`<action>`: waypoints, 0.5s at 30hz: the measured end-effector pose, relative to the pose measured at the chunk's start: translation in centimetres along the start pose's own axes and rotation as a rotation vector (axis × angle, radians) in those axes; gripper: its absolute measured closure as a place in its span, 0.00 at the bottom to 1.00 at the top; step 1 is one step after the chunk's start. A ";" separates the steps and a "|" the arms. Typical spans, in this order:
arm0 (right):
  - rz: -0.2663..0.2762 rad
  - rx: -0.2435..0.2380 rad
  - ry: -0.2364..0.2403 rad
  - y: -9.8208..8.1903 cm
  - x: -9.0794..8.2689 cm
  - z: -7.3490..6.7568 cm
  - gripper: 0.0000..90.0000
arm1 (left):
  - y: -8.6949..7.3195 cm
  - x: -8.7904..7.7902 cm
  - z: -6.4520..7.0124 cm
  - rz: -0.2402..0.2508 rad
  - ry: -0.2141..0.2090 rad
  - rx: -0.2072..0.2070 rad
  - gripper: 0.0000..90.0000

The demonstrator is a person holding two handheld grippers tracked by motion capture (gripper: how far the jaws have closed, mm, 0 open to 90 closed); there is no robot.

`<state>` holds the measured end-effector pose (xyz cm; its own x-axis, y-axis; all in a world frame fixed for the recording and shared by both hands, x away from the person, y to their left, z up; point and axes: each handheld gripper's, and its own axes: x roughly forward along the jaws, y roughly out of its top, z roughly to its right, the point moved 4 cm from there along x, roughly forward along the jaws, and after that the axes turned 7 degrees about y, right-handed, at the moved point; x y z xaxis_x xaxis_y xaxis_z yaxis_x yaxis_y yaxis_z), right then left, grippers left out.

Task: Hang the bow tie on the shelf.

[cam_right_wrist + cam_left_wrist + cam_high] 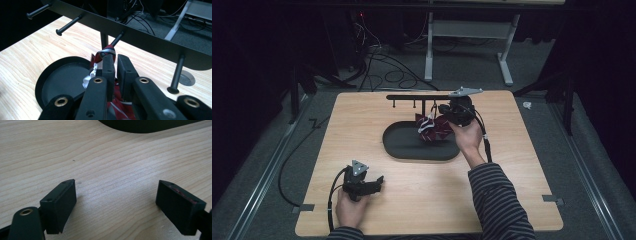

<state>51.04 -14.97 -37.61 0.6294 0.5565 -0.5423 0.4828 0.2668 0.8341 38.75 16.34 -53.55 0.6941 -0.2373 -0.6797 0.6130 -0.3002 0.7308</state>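
Across the middle of the high view, on the pale wooden table (362,125), your right gripper (451,111) is pinching the dark red patterned cloth with a white label (433,127) above the black oval tray (399,142), just under the black rack with hanging pegs (417,97). If the loop (106,51) you hold misses the peg tip (117,38), or the thin fabric slides from the pressed-together jaws, the cloth could drop into the tray. Your left gripper (371,183) sits spread and empty at lower left; I can read no writing anywhere.
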 end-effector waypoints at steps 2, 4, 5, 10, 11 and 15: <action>0.000 0.004 0.002 -0.2 -0.2 0.1 0.94 | 0.0 0.0 0.0 0.000 0.000 0.000 0.19; 0.002 0.004 0.004 -0.2 -0.3 0.2 0.93 | 0.0 0.0 0.0 0.000 0.000 0.000 0.19; 0.003 0.004 0.005 -0.4 -0.4 0.3 0.92 | 0.0 0.0 0.0 0.001 0.000 -0.002 0.19; 0.008 0.006 0.004 -0.8 -1.1 0.5 0.90 | 0.0 0.0 0.0 0.001 -0.001 -0.001 0.19; 0.010 0.004 0.002 -0.8 -1.2 0.6 0.90 | 0.0 0.0 0.0 0.001 0.000 -0.001 0.19; 0.018 0.004 0.002 -1.1 -1.8 0.8 0.89 | 0.0 0.0 0.0 0.000 -0.001 0.000 0.19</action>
<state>49.86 -16.89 -37.59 0.6371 0.5624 -0.5271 0.4739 0.2535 0.8433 38.75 16.32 -53.56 0.6938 -0.2387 -0.6795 0.6127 -0.3001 0.7311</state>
